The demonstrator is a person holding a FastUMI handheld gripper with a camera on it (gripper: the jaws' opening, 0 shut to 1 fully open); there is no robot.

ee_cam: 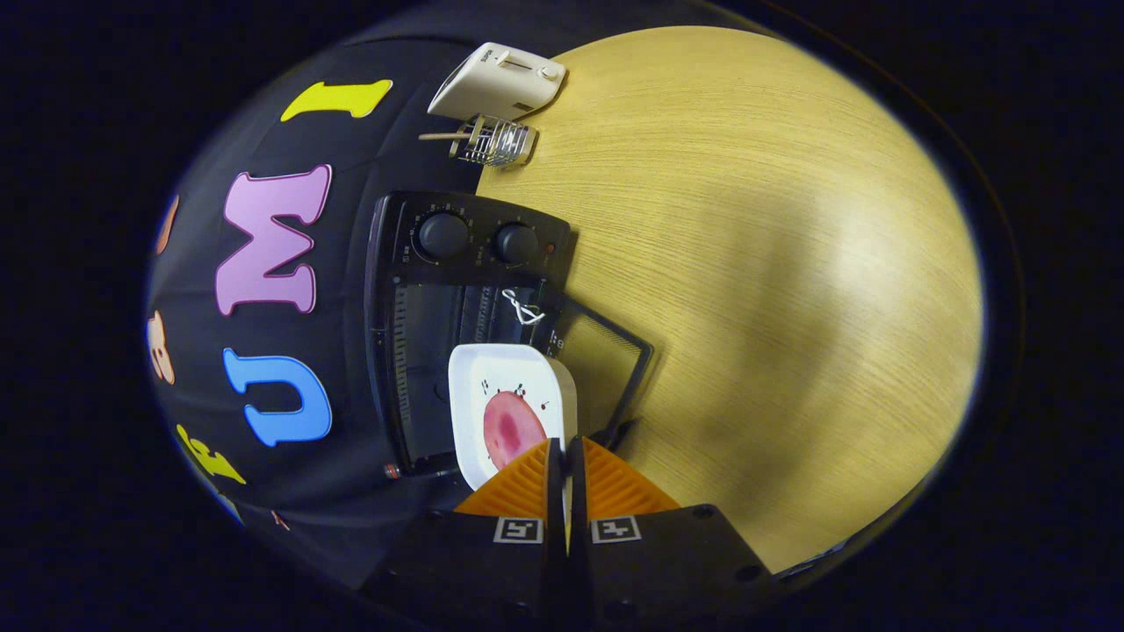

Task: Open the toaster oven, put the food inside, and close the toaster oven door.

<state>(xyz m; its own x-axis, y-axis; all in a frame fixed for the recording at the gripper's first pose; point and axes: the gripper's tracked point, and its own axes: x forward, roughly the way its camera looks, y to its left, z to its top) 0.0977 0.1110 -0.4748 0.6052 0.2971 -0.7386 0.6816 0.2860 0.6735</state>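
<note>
A black toaster oven point(439, 290) stands on the wooden table against the booth wall, seen tilted, with two round knobs point(443, 234) on its front. Its glass door point(606, 364) hangs open over the table. A white square plate point(492, 377) carrying a pink round slice of food point(512, 428) is held in front of the oven's open mouth. My gripper point(565, 456) is shut on the plate's near rim, one finger on each side of the edge. The plate hides part of the oven's cavity.
Beyond the oven on the wooden table point(790, 263) lie a small wire rack with a wooden handle point(492, 140) and a white toaster point(500, 81). The table stretches wide beside the open door.
</note>
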